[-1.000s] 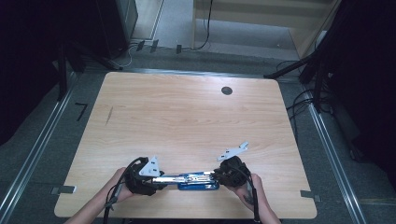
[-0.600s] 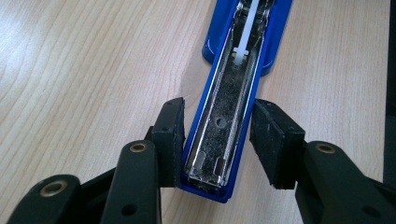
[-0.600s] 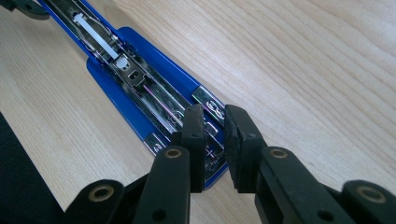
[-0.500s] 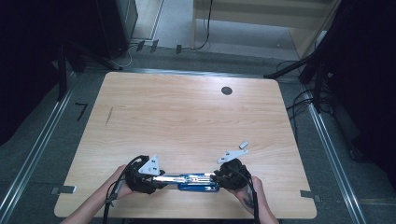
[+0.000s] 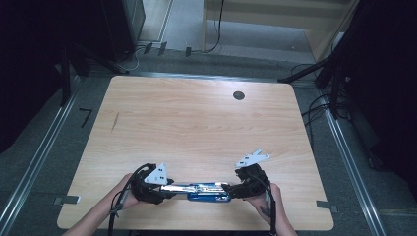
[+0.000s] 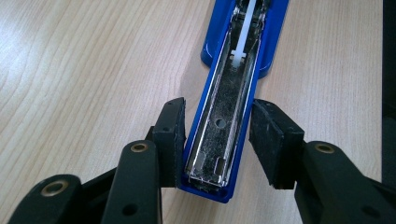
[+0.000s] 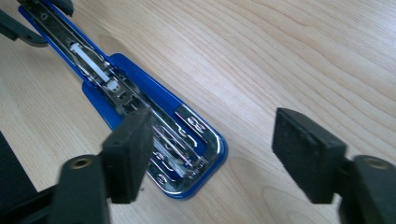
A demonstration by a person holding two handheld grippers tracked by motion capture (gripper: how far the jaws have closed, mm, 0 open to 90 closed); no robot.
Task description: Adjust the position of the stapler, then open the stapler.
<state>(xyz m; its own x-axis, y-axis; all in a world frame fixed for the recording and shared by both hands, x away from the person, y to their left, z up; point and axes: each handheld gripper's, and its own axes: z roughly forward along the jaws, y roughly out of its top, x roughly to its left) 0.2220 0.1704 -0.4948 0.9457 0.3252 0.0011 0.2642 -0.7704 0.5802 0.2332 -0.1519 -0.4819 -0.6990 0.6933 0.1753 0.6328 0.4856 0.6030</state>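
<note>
The blue stapler with its bright metal staple channel laid open (image 5: 204, 189) lies flat on the pale wooden worktop (image 5: 196, 123), at about six o'clock near the front edge, stretched out between the two hands. The left hand-held gripper (image 6: 217, 140) is clamped on the end of the magazine arm, one pad flat against each blue side wall, and that hold looks sound; it is best kept level so the channel faces up. The right hand-held gripper (image 7: 219, 156) has just been opening, and its pads now stand wide apart with the rounded base end (image 7: 187, 154) under the nine o'clock pad and bare wood between them. Before closing again, it should probably be centred over the base so both pads meet the blue edges squarely, not the slippery metal plate.
</note>
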